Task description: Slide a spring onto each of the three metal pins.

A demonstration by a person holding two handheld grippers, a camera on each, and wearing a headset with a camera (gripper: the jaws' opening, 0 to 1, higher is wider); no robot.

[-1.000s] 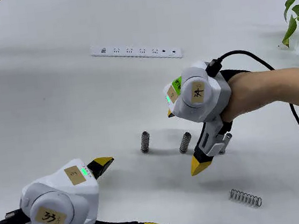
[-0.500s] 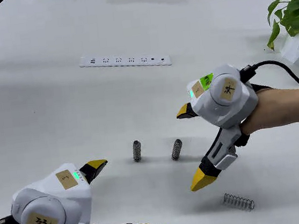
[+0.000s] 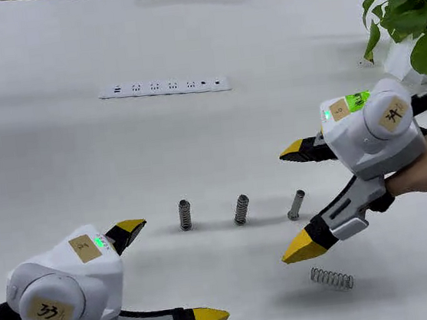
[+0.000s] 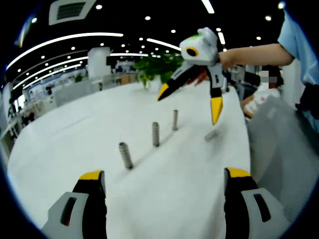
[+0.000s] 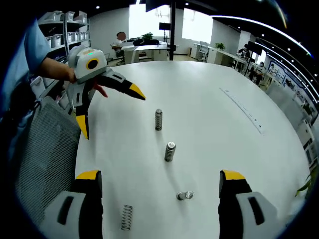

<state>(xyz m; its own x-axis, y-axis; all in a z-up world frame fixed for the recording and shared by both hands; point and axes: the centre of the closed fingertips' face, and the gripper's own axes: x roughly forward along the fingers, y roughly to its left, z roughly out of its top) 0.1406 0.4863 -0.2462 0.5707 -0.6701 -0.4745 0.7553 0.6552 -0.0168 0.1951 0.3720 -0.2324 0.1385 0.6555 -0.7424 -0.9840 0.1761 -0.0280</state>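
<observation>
Three upright pins stand in a row on the white table. The left pin (image 3: 185, 214) and the middle pin (image 3: 241, 209) each carry a spring. The right pin (image 3: 296, 204) is bare metal. A loose spring (image 3: 332, 278) lies flat on the table in front of it. My right gripper (image 3: 296, 198) is open, raised over the bare pin, holding nothing. In the right gripper view the bare pin (image 5: 183, 195) sits between my open jaws, with the loose spring (image 5: 126, 217) lower left. My left gripper (image 3: 172, 273) is open and empty at the near left, facing the pins (image 4: 156, 134).
A white power strip (image 3: 165, 88) lies at the back of the table. A potted plant (image 3: 405, 14) stands at the far right corner. A mesh chair back (image 5: 40, 149) stands beside the table edge.
My right gripper has drawn back to the right, away from the pins, uncovering the bare third pin. The left gripper has stayed in place. The head camera has shifted.
</observation>
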